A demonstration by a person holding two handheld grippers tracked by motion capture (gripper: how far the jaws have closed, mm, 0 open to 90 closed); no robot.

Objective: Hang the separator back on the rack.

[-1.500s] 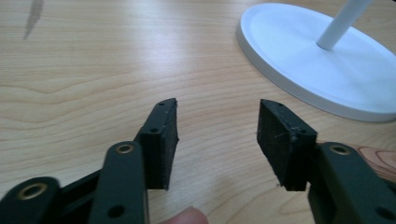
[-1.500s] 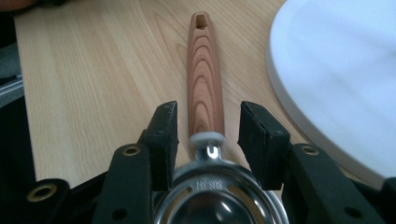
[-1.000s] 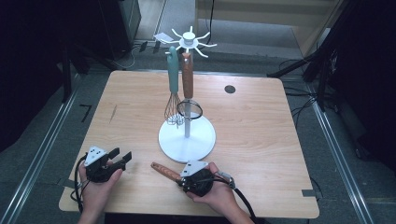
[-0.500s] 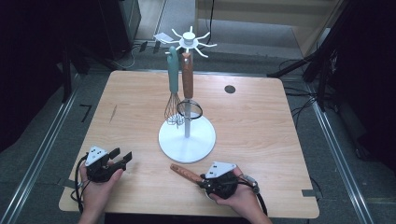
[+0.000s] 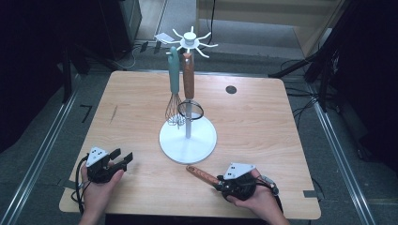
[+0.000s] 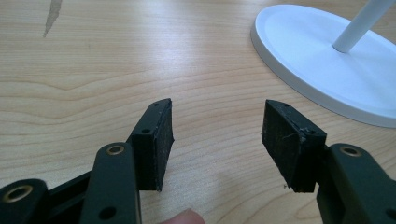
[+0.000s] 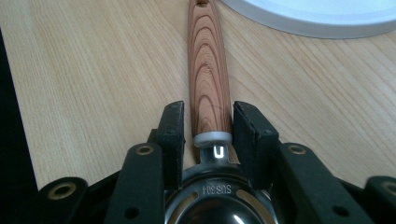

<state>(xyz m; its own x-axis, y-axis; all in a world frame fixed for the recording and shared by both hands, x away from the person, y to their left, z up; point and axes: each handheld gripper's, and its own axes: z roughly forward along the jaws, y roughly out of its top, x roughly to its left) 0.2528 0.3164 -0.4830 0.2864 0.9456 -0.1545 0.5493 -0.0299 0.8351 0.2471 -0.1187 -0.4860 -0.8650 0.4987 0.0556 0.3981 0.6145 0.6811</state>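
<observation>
On the near edge of the surface (image 5: 263, 122), your right tool (image 7: 205, 126) holds a wooden-handled utensil (image 5: 202, 175) tight, squeezing it just where the wood meets the metal. The utensil lies flat. Its long handle points away from your tool, toward the white stand (image 5: 188, 140), and the hole end is just beside the stand's round base. Your right hand (image 5: 253, 199) is the near one, so it should lift and hang it. Your left tool (image 6: 217, 135) is wide and holds nothing, resting well apart on the left.
</observation>
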